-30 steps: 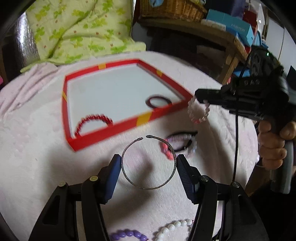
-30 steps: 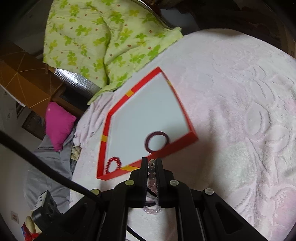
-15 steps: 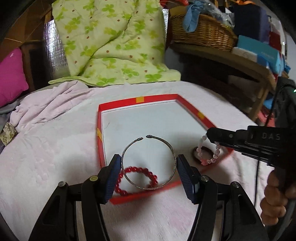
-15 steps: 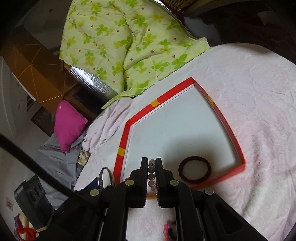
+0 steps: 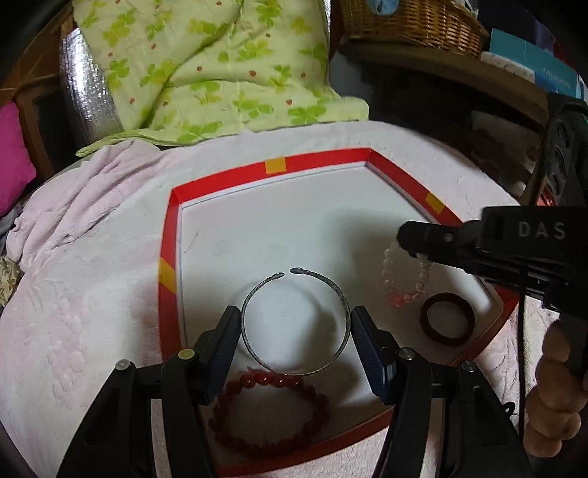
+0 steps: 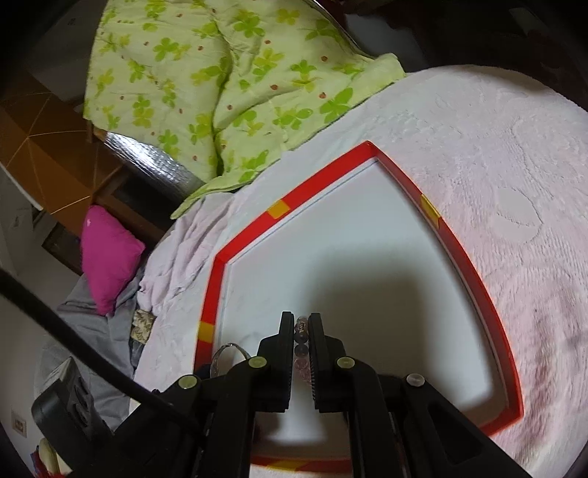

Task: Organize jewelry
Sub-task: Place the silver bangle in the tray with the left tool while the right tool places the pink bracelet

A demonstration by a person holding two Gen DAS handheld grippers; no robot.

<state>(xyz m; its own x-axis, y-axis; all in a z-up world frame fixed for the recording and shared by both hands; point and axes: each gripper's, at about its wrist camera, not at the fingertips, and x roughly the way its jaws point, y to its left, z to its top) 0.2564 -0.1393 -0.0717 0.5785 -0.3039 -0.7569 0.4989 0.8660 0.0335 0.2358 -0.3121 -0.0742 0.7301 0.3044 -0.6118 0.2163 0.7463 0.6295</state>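
My left gripper (image 5: pixel 295 327) is shut on a thin silver bangle (image 5: pixel 332 286), holding it above the white floor of the red-rimmed tray (image 5: pixel 316 163). Under it lies a red bead bracelet (image 5: pixel 235 437) in the tray's near part. A dark brown ring bangle (image 5: pixel 447 319) lies at the tray's near right. My right gripper (image 5: pixel 404 238) comes in from the right, shut on a pale pink bead bracelet (image 5: pixel 389 279) that hangs over the tray. In the right wrist view the right gripper (image 6: pixel 302 323) pinches those beads (image 6: pixel 301 355) over the tray (image 6: pixel 474 279); the silver bangle (image 6: pixel 224 353) shows at its left.
The tray sits on a pale pink textured cloth (image 5: pixel 73 294). A green clover-print quilt (image 5: pixel 205 73) lies behind it, with a wicker basket (image 5: pixel 411 18) at the back right and a magenta cushion (image 6: pixel 106 257) to the left. A person's hand (image 5: pixel 558 397) grips the right handle.
Both grippers have carried their bracelets from the cloth in front of the tray to over the tray's white floor. The red bead bracelet and brown ring now lie beneath and beside them.
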